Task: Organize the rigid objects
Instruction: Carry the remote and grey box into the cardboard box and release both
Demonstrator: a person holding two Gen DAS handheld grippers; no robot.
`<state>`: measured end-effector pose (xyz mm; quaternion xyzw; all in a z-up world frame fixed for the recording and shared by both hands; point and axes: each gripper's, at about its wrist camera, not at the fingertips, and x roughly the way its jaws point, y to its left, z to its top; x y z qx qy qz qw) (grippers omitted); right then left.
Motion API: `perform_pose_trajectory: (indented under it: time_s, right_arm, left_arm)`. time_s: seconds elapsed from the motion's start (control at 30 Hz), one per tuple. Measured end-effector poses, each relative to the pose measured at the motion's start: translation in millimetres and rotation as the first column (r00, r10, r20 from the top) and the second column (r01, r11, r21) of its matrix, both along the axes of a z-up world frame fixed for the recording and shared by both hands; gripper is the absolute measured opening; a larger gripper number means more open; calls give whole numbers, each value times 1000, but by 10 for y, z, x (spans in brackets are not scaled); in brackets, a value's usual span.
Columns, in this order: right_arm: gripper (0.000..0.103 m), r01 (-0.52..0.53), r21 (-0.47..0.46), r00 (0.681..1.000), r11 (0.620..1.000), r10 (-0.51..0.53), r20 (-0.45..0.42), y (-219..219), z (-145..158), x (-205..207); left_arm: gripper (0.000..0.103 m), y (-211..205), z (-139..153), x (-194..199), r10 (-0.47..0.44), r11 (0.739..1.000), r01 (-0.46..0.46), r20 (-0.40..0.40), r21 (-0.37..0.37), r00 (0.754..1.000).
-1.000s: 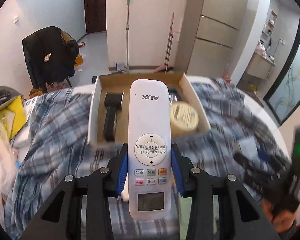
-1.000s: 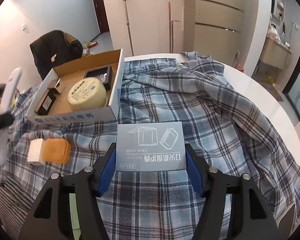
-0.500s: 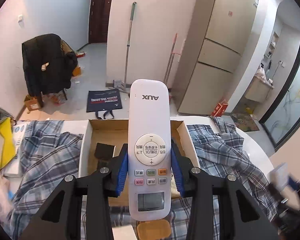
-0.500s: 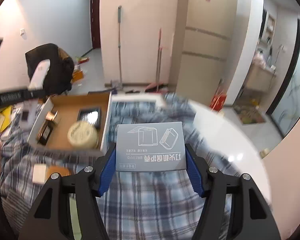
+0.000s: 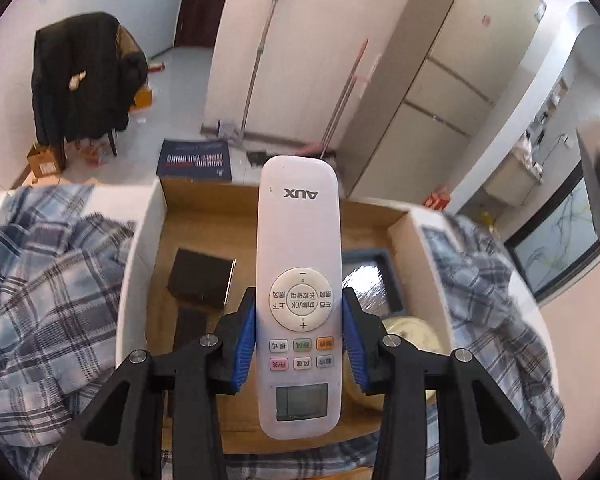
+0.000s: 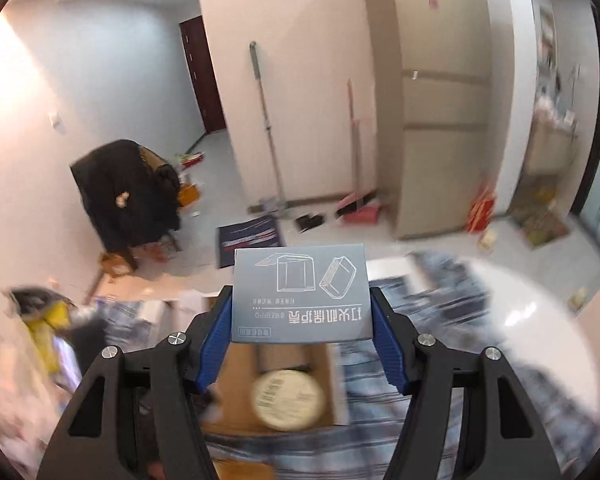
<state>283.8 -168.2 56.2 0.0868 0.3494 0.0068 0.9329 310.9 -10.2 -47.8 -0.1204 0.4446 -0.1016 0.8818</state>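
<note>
Draped over the round white surface (image 6: 532,312): a blue-and-white plaid cloth (image 5: 48,280), with an open brown cardboard box with white outer walls (image 5: 140,264) resting on it.

Inside the box, from left to right in the left wrist view: a black rectangular case (image 5: 200,276) with a second dark block just nearer the camera, then a dark-framed glossy square item (image 5: 370,280) by the right wall, and a round cream-coloured tin (image 5: 414,334) in the near right corner.

Left gripper (image 5: 299,344): blue-padded fingers (image 5: 245,344) partly closed, clamped on the 2 long edges of a long white plastic AUX remote control (image 5: 299,280). Remote held button side up, long axis running straight ahead along the fingers, far end poised above the bare middle strip of the box floor. That strip runs the same way as the remote, so probably a straight lowering with no turn of the wrist.

Right gripper (image 6: 300,344): fingers (image 6: 212,344) pinched on the 2 side edges of a flat grey printed cardboard packet (image 6: 300,292), near their tightest. Packet held aloft and roughly level, box and cream tin visible below and slightly nearer in a motion-blurred view, the packet well clear of the box.

Judged from both views, left hand nearer to a drop into the box; right hand likely second, toward whatever floor space remains beside the tin.
</note>
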Motion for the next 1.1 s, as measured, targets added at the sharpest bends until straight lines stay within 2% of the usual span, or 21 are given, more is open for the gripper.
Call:
perform_pose_trajectory:
  time_s: [0.1, 0.27, 0.37, 0.53, 0.63, 0.7, 0.73, 0.77, 0.8, 0.83, 0.87, 0.93, 0.97, 1.03, 1.07, 1.1]
  right_arm:
    - [63, 22, -32, 1000, 999, -22, -9, 84, -189, 75]
    - [63, -19, 18, 996, 1000, 20, -89, -61, -569, 208]
    - [63, -32, 63, 992, 998, 39, -124, -171, -681, 308]
    - [63, -14, 81, 986, 997, 27, -162, -248, -799, 390]
    - [63, -19, 98, 987, 995, 34, -156, -286, -870, 430]
    - [63, -25, 109, 992, 994, 38, -123, -302, -900, 436]
    - [63, -26, 85, 994, 996, 35, -107, -291, -911, 438]
    - [63, -27, 54, 995, 998, 32, -91, -274, -911, 436]
    - [63, -35, 34, 996, 999, 38, -76, -259, -914, 437]
    - [63, -48, 28, 996, 998, 50, -68, -245, -919, 436]
    - [63, -67, 35, 995, 997, 70, -66, -225, -930, 440]
    - [63, -106, 61, 992, 992, 110, -61, -182, -924, 440]
    - [63, -132, 69, 989, 989, 136, -59, -148, -928, 438]
    - [63, -173, 53, 982, 984, 176, -62, -62, -928, 437]
    - [63, -192, 38, 979, 981, 194, -67, -10, -936, 435]
    - [63, -210, 26, 975, 977, 211, -73, 40, -956, 433]
  left_arm:
    - [42, -14, -148, 31, 7, 1000, -7, -34, 8, 999]
    - [42, -81, -298, 64, 15, 999, -13, -55, 48, 998]
    - [42, -115, -301, 49, 17, 998, -14, -47, 64, 999]
    - [42, -100, -288, 59, 25, 998, -22, -42, 66, 999]
    - [42, 9, -179, 30, 43, 999, -43, 0, 23, 999]
    - [42, 63, -26, -39, 63, 998, -66, 82, 25, 995]
    - [42, 72, 56, -81, 72, 996, -79, 130, 44, 989]
    - [47, 74, 162, -148, 82, 992, -99, 197, 77, 977]
    - [65, 81, 216, -186, 88, 989, -112, 233, 92, 969]
    - [77, 89, 299, -250, 105, 984, -142, 289, 108, 951]
    - [93, 95, 360, -303, 135, 976, -183, 329, 117, 934]
    - [94, 136, 515, -421, 206, 954, -274, 400, 120, 893]
    - [94, 152, 597, -486, 199, 960, -265, 434, 95, 879]
    - [98, 177, 681, -543, 183, 966, -246, 467, 78, 865]
    - [103, 187, 721, -568, 182, 963, -253, 483, 87, 857]
    - [103, 191, 740, -588, 184, 961, -262, 498, 91, 847]
